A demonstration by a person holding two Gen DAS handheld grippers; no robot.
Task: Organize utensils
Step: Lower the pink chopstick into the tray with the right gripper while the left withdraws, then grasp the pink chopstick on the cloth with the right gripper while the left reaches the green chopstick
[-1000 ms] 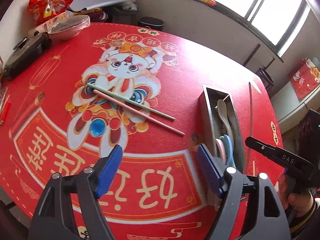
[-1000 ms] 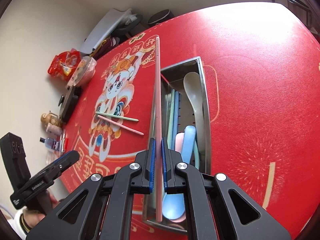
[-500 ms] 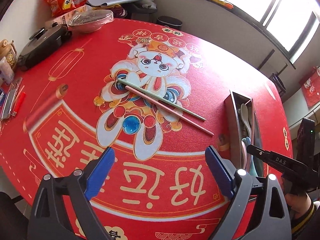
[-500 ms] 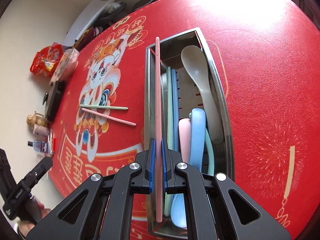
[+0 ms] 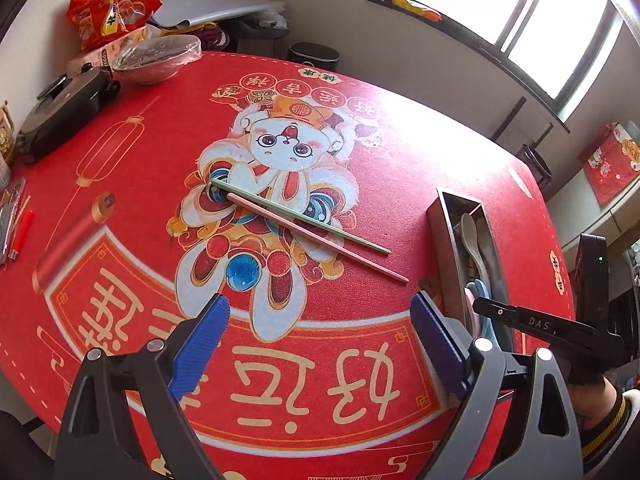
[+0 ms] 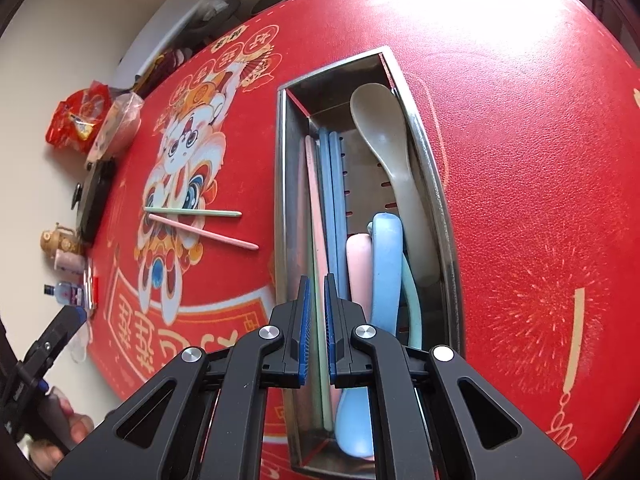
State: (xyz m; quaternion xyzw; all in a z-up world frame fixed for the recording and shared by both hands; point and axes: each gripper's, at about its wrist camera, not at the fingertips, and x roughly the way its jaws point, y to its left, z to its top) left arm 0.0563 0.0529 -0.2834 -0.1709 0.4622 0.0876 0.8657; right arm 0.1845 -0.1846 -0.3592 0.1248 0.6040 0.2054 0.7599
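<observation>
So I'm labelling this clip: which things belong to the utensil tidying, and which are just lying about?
Job: metal tray, spoons and chopsticks inside, pink chopstick, green chopstick.
Lying about: snack bag, covered bowl, black pan.

Left wrist: high, angled across desk (image 5: 132,184). Right wrist: close above metal tray (image 6: 450,248), looking lengthwise. Shared: tray, loose chopsticks (image 5: 316,238).

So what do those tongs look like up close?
Both are alike. The left tongs have grey frames with shiny round bolts and ridged blue pads. The right tongs have black frames with triangle holes, silver bolts and blue pads too. White letters "DAS" sit on the right one's side.
</observation>
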